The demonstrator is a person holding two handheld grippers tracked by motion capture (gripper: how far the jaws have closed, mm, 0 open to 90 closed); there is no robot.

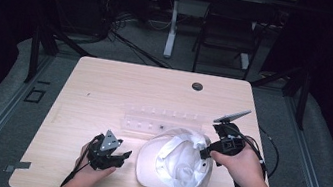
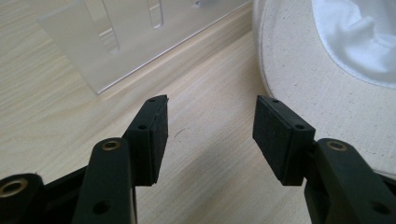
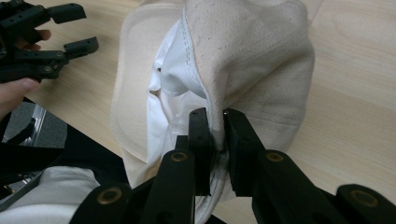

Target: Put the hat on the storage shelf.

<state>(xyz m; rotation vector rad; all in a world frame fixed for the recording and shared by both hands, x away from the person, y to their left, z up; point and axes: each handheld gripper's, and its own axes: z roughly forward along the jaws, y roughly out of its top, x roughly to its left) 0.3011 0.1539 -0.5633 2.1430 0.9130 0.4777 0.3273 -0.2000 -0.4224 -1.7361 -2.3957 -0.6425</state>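
A cream cap [image 1: 173,163] with a white lining lies upside down on the wooden table [image 1: 105,84], brim toward the left. My right gripper [image 1: 203,152] is shut on the cap's rear edge; in the right gripper view the jaws [image 3: 215,121] pinch a fold of the cap's fabric [image 3: 252,60], which hangs raised off the table. My left gripper [image 1: 121,156] rests low beside the brim, open, with bare wood between its pads [image 2: 210,121]. The brim [image 2: 317,93] lies just right of its right jaw. From the right gripper view the left gripper [image 3: 88,28] shows at the top left.
A clear plastic rack [image 1: 160,123] with several slots lies flat behind the cap, close to the left gripper's tips [image 2: 116,46]. A cable hole [image 1: 197,86] sits near the far edge. A chair [image 1: 230,28] and a desk leg stand beyond the table.
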